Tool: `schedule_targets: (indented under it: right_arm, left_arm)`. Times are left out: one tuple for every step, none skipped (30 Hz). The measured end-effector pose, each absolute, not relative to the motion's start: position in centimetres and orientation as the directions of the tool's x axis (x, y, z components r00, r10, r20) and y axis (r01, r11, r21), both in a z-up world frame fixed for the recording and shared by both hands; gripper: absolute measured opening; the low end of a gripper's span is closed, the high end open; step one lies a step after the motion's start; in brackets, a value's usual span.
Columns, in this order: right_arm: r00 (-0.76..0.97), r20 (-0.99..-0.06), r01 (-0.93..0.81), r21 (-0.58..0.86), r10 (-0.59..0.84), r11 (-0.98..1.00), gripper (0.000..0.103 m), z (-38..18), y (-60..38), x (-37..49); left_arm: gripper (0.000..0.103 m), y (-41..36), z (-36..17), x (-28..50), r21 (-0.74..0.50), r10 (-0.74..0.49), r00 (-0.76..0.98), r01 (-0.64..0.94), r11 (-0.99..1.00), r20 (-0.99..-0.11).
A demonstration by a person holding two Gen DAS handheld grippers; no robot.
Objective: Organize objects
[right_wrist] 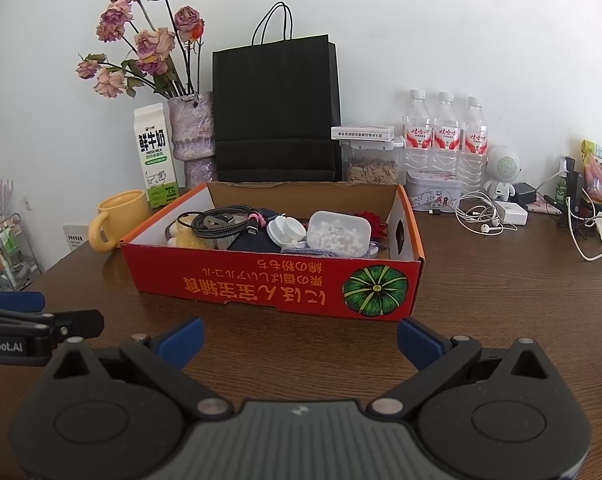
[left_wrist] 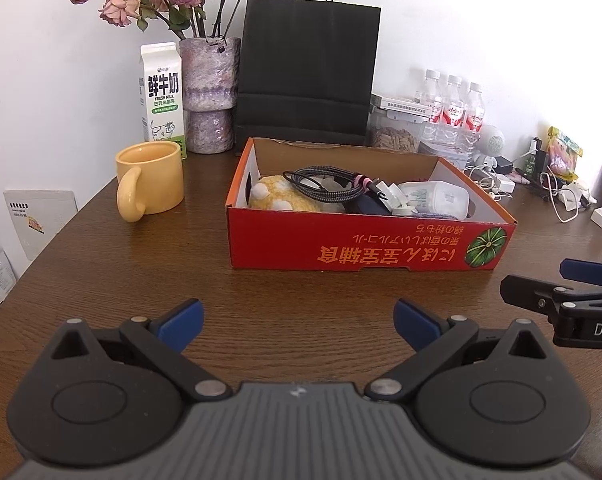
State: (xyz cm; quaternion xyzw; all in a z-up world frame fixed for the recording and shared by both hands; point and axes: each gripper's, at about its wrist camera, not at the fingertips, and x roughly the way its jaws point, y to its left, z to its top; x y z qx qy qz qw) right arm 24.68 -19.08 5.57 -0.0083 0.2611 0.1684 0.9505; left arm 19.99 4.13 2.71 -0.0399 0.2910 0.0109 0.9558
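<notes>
With both the left gripper (left_wrist: 299,322) and right gripper (right_wrist: 301,340) spread empty, the braided cable (right_wrist: 221,222) at 11 o'clock could be snagged on box clutter

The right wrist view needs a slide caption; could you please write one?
Open right claw hovers before a red cardboard box filled with cables and small containers.

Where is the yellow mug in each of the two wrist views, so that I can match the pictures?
Left wrist view: the yellow mug stands left of centre, apart from the red box, in front of the milk carton.
Right wrist view: the mug is at the left, partly hidden behind the box's left corner.
Shared landmark: the black paper bag behind the box.
</notes>
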Motion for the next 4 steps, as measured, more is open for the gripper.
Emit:
schedule_targets:
  right_arm:
    - [0.807,-0.499,-0.324,0.072,0.316,0.943,0.103,5.57,-19.08,24.68]
    - [0.807,-0.499,-0.324,0.072,0.316,0.943,0.103,5.57,-19.08,24.68]
    - [0.807,-0.499,-0.325,0.072,0.316,0.943,0.103,5.61,-19.04,24.64]
    - [0.807,-0.499,-0.325,0.072,0.316,0.943,0.103,5.62,-19.02,24.63]
  left_arm:
    - [0.103,4.13,2.67,20.03,-0.076,-0.012,0.829,-0.037,0.996,-0.559]
    - [0.103,4.12,2.64,20.00,-0.078,-0.013,0.829,-0.036,0.996,-0.559]
    - [0.103,4.04,2.60,19.97,-0.074,-0.008,0.831,-0.039,0.997,-0.556]
    - [0.103,3.99,2.60,19.96,-0.068,-0.001,0.831,-0.045,0.997,-0.556]
